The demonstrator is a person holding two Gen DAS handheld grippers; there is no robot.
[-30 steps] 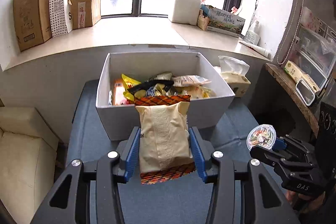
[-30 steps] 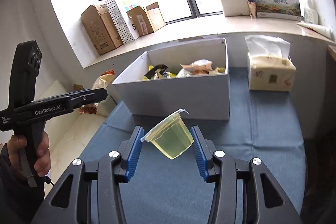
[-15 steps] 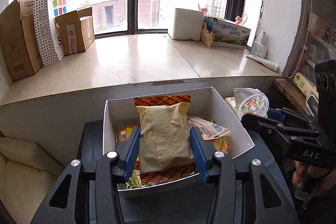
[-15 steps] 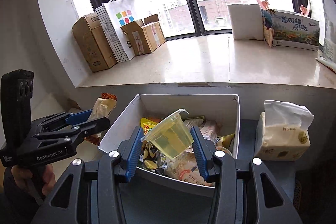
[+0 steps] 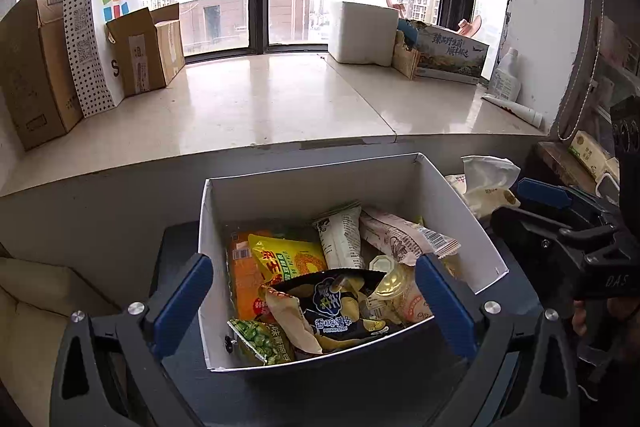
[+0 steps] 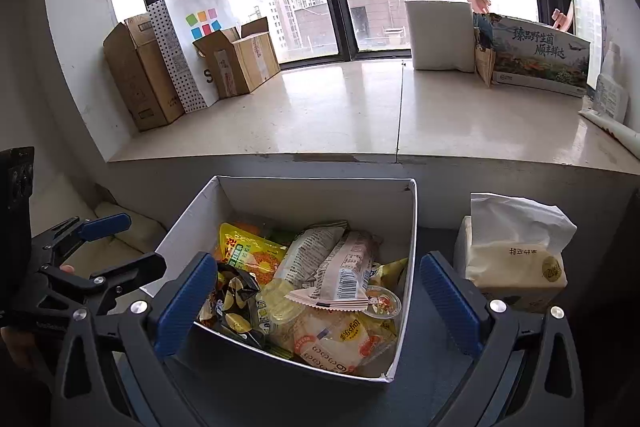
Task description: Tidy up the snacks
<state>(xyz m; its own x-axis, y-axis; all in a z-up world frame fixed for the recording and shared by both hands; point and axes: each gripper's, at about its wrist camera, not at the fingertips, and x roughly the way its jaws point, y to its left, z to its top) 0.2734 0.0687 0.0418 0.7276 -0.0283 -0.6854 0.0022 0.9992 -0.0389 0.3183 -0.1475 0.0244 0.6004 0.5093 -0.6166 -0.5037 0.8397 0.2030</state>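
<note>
A white box (image 5: 448, 187) (image 6: 192, 211) stands on the dark blue table and holds several snack packets. Among them are a yellow packet (image 5: 288, 257), a black chip bag (image 5: 340, 303), a green pea packet (image 5: 260, 341), a clear jelly cup (image 5: 390, 285) (image 6: 280, 309) and a round lidded cup (image 6: 382, 301). My left gripper (image 5: 316, 297) is open and empty above the box's front edge. My right gripper (image 6: 316, 301) is open and empty above the box too. Each gripper shows in the other's view, the right (image 5: 560, 223) and the left (image 6: 104, 247).
A tissue pack (image 6: 516, 259) (image 5: 486, 183) stands right of the box. The stone window sill (image 5: 260, 107) behind holds cardboard boxes (image 5: 140, 51), a paper bag (image 6: 196, 39) and a white foam box (image 6: 440, 35). A cream cushion (image 5: 40, 307) lies at the left.
Both grippers have opened over the box. The beige packet has left my left gripper and the jelly cup has left my right gripper; the cup now lies in the box.
</note>
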